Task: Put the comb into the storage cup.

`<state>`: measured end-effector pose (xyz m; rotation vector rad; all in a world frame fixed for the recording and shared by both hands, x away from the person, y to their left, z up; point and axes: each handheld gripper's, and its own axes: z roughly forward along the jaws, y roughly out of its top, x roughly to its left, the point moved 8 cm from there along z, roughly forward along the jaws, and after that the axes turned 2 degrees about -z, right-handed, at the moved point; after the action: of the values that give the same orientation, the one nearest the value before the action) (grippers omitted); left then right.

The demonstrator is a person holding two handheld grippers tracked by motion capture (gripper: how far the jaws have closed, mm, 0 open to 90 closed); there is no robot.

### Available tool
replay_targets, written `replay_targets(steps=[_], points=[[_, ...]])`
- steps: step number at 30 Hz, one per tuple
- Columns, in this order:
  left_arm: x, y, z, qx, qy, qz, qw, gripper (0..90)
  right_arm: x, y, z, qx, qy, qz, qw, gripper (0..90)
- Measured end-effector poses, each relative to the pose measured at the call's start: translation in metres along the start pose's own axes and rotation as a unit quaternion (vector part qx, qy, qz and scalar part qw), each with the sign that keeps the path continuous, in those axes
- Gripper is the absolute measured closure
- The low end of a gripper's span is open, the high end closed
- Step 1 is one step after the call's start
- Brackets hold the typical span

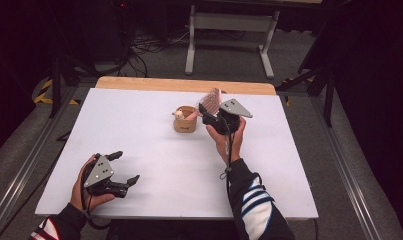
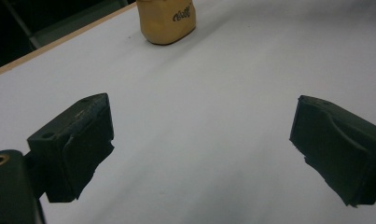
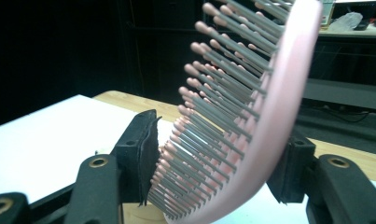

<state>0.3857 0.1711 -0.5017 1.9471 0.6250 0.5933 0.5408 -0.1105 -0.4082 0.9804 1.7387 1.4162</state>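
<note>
A pink hairbrush with grey, pink-tipped bristles stands between the jaws of my right gripper, just right of a small tan cup. In the right gripper view the bristle tips touch one pad and the brush's pink back lies against the other. The brush's lower end points down towards the cup's rim. Something pale pink sits in the cup. My left gripper rests low at the table's front left, open, with bare table between its pads. The cup is far ahead of it.
The white tabletop has a wooden strip along its far edge. A white table frame and cables lie on the floor beyond. Dark stands flank the table on both sides.
</note>
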Motion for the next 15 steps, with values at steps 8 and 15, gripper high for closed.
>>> replay_targets(steps=[8, 15], points=[[-0.0013, 0.0005, 0.0002, -0.002, 0.0, -0.002, 1.0, 7.5, 0.0012, 0.0, -0.0006, 0.007, 0.003, -0.003, 1.0, 41.9], [-0.0011, -0.0003, 0.0003, -0.001, -0.002, -0.003, 1.0, 7.6, 0.0042, 0.0009, -0.0005, 0.016, 0.003, -0.019, 0.9997, 38.9]])
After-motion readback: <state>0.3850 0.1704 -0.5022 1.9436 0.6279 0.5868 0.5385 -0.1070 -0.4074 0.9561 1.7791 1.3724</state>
